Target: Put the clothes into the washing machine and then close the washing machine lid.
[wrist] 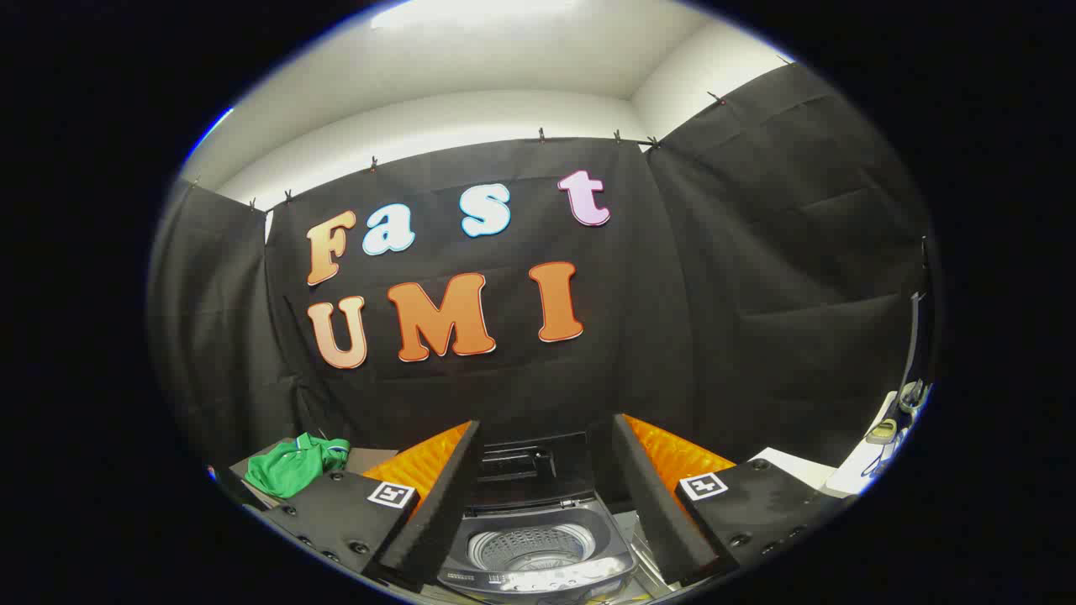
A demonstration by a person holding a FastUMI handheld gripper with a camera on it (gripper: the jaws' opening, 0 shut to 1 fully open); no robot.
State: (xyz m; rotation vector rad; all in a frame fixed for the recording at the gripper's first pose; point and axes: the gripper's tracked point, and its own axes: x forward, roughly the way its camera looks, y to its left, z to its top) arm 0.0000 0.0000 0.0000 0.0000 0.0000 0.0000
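A small dark washing machine (538,538) stands just ahead of and below my fingers, its lid (525,466) raised at the back and the round drum (525,548) showing. A green garment (294,465) lies crumpled on a low surface to the left, beyond my left finger. My gripper (545,445) is open, its two orange-and-black fingers (437,487) spread wide on either side of the machine, with nothing between them.
Black cloth walls close the booth behind and at both sides. A white table (799,470) with small items at its far end stands to the right of the machine. The garment rests on a brownish box-like surface (370,458).
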